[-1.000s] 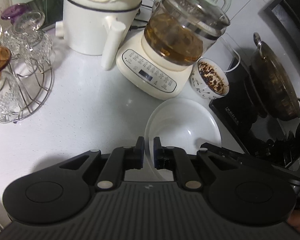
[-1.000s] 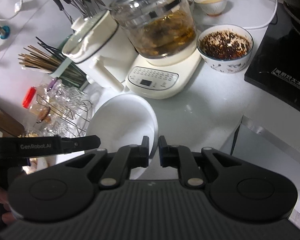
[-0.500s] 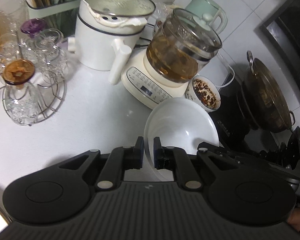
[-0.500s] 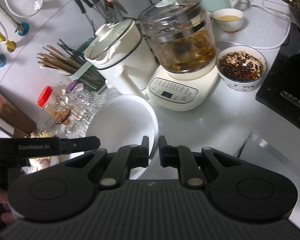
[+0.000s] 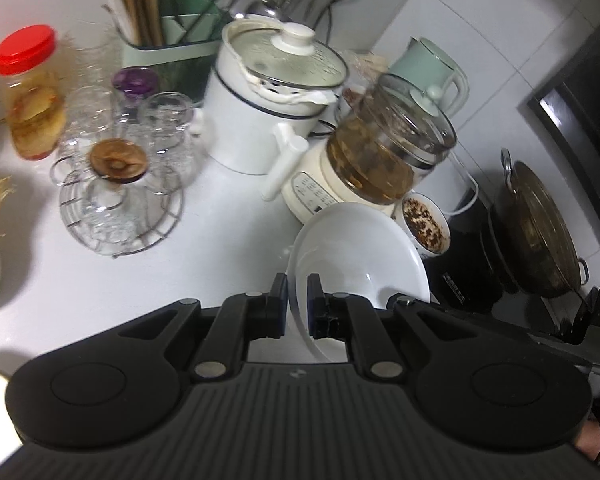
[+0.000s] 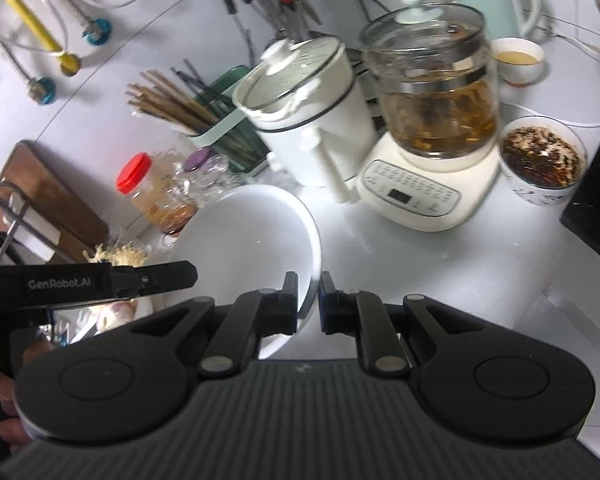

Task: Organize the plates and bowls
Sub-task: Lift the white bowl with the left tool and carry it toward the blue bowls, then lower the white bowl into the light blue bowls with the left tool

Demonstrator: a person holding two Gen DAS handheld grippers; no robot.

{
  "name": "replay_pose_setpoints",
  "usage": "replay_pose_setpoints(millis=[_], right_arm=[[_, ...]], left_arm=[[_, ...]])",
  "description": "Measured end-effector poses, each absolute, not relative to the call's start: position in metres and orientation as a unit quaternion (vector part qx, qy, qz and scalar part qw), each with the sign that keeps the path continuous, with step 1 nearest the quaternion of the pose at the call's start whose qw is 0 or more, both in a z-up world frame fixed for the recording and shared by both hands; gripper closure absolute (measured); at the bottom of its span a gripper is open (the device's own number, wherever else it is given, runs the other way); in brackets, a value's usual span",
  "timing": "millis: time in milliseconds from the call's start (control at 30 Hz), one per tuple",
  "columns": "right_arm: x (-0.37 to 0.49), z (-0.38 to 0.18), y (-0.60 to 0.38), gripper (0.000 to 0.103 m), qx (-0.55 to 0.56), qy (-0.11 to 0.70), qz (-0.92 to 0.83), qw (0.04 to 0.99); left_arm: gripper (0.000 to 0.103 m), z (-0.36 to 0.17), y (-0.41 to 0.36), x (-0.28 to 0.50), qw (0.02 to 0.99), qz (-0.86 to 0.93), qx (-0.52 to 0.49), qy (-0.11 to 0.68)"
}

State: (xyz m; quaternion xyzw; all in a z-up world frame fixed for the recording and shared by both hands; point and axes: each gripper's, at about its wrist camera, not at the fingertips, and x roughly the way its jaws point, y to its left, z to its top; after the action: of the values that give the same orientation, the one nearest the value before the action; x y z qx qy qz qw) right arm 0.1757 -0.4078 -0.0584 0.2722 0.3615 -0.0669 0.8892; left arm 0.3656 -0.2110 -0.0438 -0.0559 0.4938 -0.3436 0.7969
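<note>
A large white bowl [image 5: 360,252] hangs above the white counter, held by both grippers on opposite sides of its rim. My left gripper [image 5: 298,306] is shut on the rim's near left edge. In the right wrist view the same white bowl [image 6: 248,240] sits left of centre, and my right gripper [image 6: 309,304] is shut on its right edge. The left gripper's black body [image 6: 100,284] reaches the bowl from the left there. The bowl looks empty inside.
Behind the bowl stand a glass kettle on a cream base [image 5: 384,160], a white lidded pot [image 5: 276,92], a small bowl of dark spice [image 6: 542,160] and a cup of tea [image 6: 518,58]. A wire rack of glasses [image 5: 120,184], a red-lidded jar [image 5: 32,92], a chopstick holder [image 6: 204,120] and a wok [image 5: 536,232] surround them.
Both grippers have risen with the bowl and pulled back from the counter. More of the wall, chopsticks and red-lidded jar now shows. The grip on the rim is unchanged.
</note>
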Motion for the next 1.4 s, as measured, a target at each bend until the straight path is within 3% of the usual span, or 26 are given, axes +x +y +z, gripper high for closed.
replay_pose_setpoints(millis=[833,1400], right_arm=[[0.208,-0.084,-0.32,0.088,0.219,0.441,0.009,0.87],[0.224,-0.134,-0.287,0.088,0.179,0.494,0.003,0.851]], left_arm=[[0.093,-0.091,-0.1,0.349,0.808,-0.24,-0.14,0.519],[0.093,-0.154,-0.081,0.344,0.789,-0.187,-0.133,0.57]])
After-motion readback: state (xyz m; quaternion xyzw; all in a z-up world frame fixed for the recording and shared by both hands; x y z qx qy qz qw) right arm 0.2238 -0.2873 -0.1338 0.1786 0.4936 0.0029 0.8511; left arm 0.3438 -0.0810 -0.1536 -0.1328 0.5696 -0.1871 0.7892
